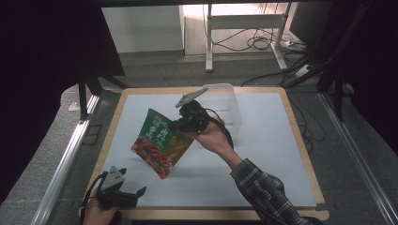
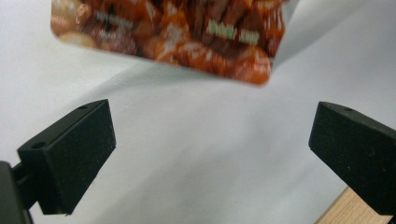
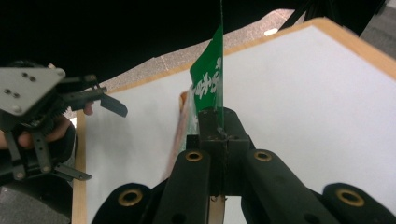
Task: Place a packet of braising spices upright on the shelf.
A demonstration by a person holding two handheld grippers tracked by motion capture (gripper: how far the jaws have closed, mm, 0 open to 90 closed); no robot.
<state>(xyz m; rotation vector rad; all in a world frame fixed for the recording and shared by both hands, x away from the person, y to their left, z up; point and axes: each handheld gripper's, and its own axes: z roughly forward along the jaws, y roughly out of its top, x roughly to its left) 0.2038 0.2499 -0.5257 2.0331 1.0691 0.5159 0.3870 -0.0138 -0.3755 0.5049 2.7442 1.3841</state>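
Note:
A food pouch, green at the top and red-orange below, hangs tilted above the white mat. My right gripper is shut on its upper right edge. In the right gripper view the jaws pinch the thin green edge of the pouch. My left gripper rests at the mat's near left corner, open with nothing between its fingers. In the left gripper view the black pads stand wide apart, and the pouch's bottom corner hovers ahead of them.
A clear plastic container stands at the back of the mat, just behind my right hand. The wooden table edge frames the mat. In the right gripper view the left gripper sits at the far left.

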